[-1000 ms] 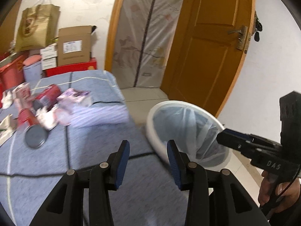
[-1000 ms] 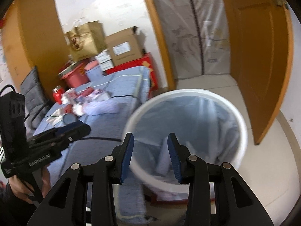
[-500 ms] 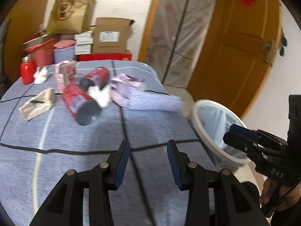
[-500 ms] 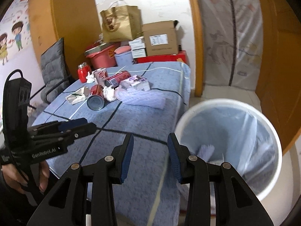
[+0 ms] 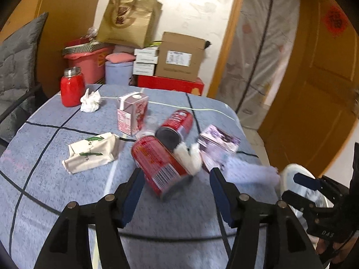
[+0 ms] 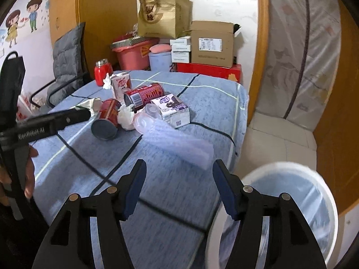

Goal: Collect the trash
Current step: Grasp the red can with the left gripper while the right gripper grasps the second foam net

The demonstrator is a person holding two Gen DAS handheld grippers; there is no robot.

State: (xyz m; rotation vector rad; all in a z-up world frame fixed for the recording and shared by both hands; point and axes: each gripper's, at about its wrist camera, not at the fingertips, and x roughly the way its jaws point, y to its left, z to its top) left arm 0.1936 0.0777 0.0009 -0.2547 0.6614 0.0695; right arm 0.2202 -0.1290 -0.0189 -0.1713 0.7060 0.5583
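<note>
Trash lies on the blue table cloth (image 5: 56,179): a near red can (image 5: 160,167) on its side, a second red can (image 5: 177,126), a pink carton (image 5: 132,114), a purple-white carton (image 5: 218,142), crumpled tissue (image 5: 89,100) and a white wrapper (image 5: 92,151). My left gripper (image 5: 176,194) is open, its fingers either side of the near can's end. My right gripper (image 6: 179,190) is open and empty over the table's near right edge, with the near can (image 6: 107,118) and the purple carton (image 6: 172,109) far ahead. The white lined bin (image 6: 289,213) stands on the floor to the right.
A red jar (image 5: 71,86) stands at the table's far left. Boxes (image 5: 179,58), a pink tub (image 5: 89,63) and a paper bag (image 5: 129,20) are stacked behind. A grey padded chair (image 6: 67,53) is on the left, a wooden door (image 5: 314,89) on the right.
Both grippers swung left from the bin toward the table. The left one moved in around the near red can. Both jaws have opened wider.
</note>
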